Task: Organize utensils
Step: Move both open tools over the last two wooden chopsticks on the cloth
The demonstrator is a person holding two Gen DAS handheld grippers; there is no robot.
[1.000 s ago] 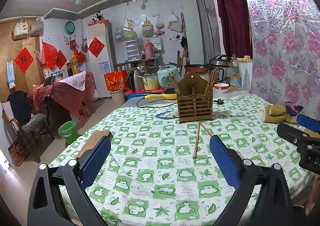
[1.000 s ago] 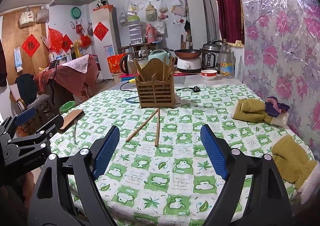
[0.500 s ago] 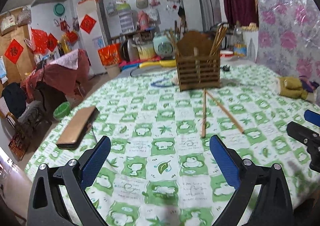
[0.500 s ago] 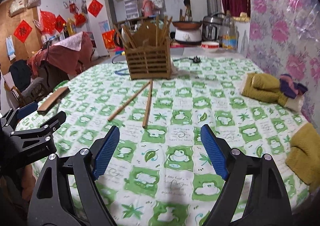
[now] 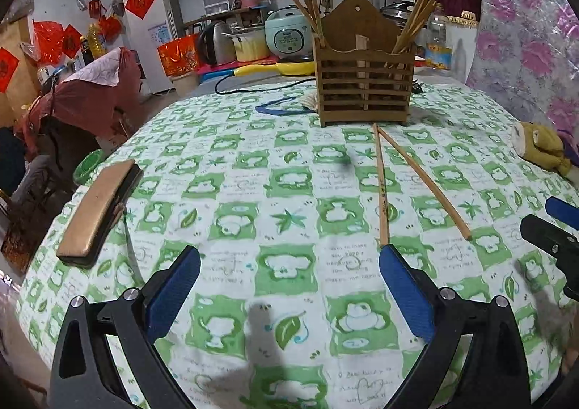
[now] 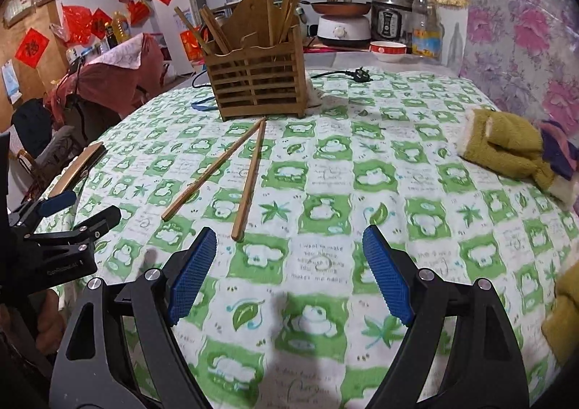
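Two loose wooden chopsticks lie in a narrow V on the green-and-white tablecloth, one [image 5: 381,184] straight ahead, the other [image 5: 423,179] angled right; they also show in the right wrist view [image 6: 249,177] [image 6: 213,170]. A slatted wooden utensil holder [image 5: 363,85] [image 6: 255,83] with several chopsticks in it stands just behind their far tips. My left gripper [image 5: 289,286] is open and empty, its right fingertip near the straight chopstick's near end. My right gripper [image 6: 289,271] is open and empty, just short of the chopsticks' near ends.
A brown flat case [image 5: 97,211] lies near the table's left edge. Olive mittens [image 6: 506,144] lie at the right, another [image 6: 564,322] at the near right edge. A blue band [image 5: 278,108] and a black cable with plug [image 6: 347,74] lie by the holder. Appliances stand behind.
Both grippers have moved forward and lower toward the two chopsticks, which now lie just ahead of the fingertips. Both stay open. The chopsticks and holder have not moved.
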